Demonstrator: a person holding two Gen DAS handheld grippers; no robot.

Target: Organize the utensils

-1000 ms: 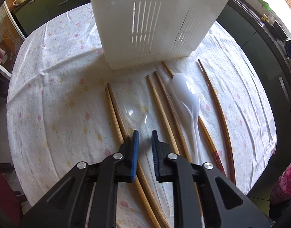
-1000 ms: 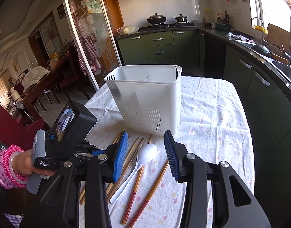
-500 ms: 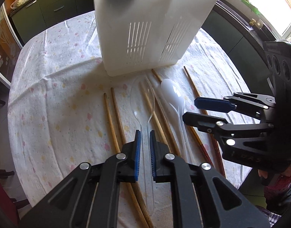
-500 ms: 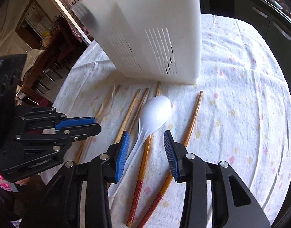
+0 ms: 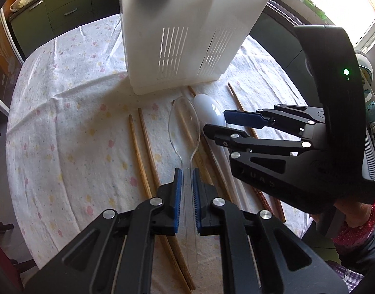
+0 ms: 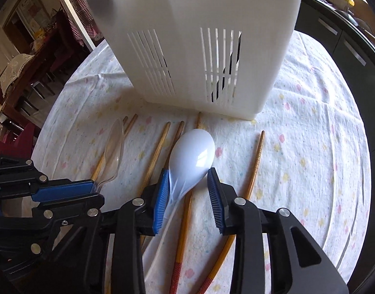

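Note:
A white slotted utensil holder [image 5: 187, 36] stands at the back of the table; it also fills the top of the right wrist view [image 6: 212, 44]. Wooden chopsticks [image 5: 143, 156] lie in front of it. My left gripper [image 5: 186, 171] is shut on the handle of a clear plastic spoon [image 5: 183, 125], lifted a little off the cloth. My right gripper [image 6: 188, 174] is open, its pads on either side of a white spoon [image 6: 192, 156] that lies on the chopsticks [image 6: 255, 169]. The right gripper also shows in the left wrist view [image 5: 217, 125].
The round table has a floral cloth [image 5: 65, 134]. Dark green kitchen cabinets [image 5: 62, 2] stand behind it. Dining chairs and a dark table [image 6: 28, 73] are at the left in the right wrist view. The table edge drops off at the right [image 6: 364, 171].
My left gripper closed on the clear spoon and raised it. My right gripper came down and forward to straddle the white spoon.

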